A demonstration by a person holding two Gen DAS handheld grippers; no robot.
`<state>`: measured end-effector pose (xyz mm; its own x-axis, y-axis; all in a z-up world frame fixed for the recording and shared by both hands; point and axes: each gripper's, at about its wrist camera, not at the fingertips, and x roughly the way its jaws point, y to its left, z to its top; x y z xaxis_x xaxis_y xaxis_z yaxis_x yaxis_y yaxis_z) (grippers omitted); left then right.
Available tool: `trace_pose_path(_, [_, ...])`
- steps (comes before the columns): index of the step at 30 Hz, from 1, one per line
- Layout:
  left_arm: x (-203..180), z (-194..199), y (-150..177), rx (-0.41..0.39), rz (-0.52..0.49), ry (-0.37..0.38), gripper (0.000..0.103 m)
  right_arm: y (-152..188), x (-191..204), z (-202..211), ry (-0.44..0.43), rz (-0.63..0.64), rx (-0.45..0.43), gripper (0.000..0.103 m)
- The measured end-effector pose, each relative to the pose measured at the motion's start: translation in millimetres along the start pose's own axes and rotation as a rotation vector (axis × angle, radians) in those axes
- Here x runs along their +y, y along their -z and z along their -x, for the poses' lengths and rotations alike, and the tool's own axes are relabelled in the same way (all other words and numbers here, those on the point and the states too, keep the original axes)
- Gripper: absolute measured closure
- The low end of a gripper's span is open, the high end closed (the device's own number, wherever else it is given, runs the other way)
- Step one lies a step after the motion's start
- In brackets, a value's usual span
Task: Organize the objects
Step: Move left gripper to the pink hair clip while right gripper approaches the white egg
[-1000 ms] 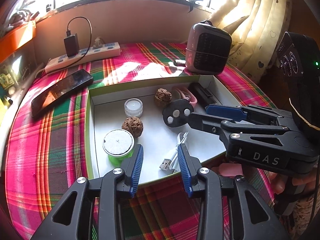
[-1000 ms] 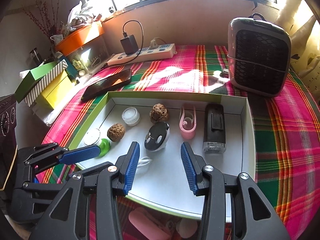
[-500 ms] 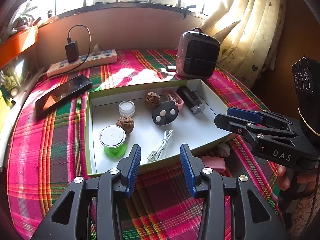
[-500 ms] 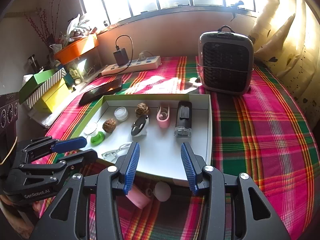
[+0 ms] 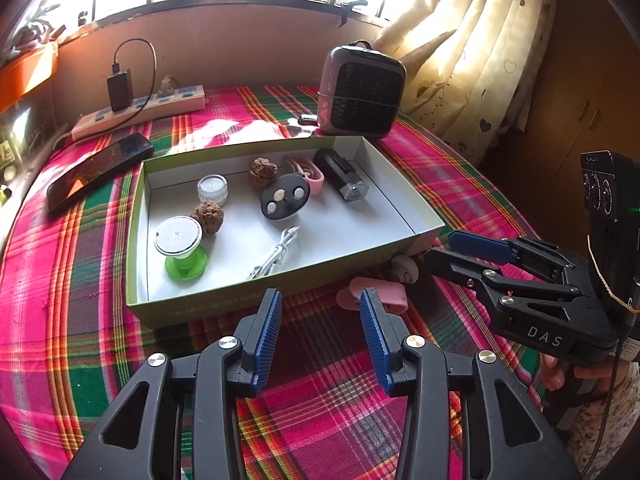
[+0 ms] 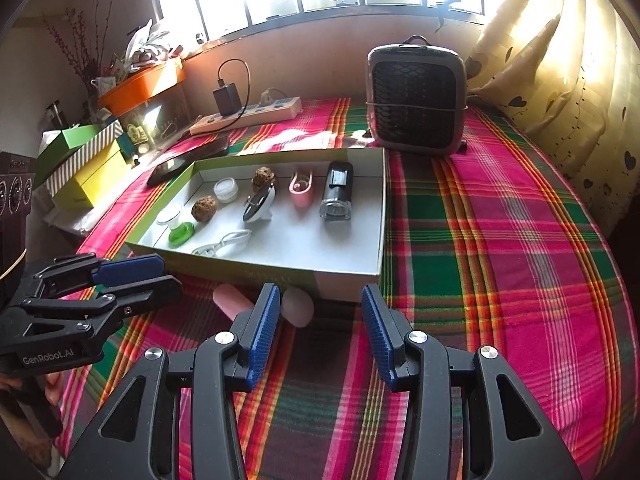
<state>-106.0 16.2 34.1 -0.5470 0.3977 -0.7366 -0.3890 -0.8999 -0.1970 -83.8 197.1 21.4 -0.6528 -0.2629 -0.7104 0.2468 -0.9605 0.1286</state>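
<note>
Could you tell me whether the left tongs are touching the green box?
Apart. In the left wrist view, the left tongs stand open short of the green box, with a strip of plaid cloth visible between the fingertips and its near wall.

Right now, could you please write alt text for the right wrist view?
The right gripper hovers open and empty over a plaid tablecloth, facing a shallow green box of small items. Two pink objects lie just outside it, and the left gripper waits alongside.
</note>
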Motion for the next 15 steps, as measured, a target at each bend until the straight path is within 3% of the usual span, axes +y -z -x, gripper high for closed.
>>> trace_pose_path(11, [5,-7,10,0.037,0.03,0.016,0.064,0,1,-18,-0.051,-0.024,0.046,0.059])
trace_pose_path(15, [8,-8,11,0.043,0.041,0.022,0.064,-2,2,-19,-0.086,-0.042,0.049,0.066])
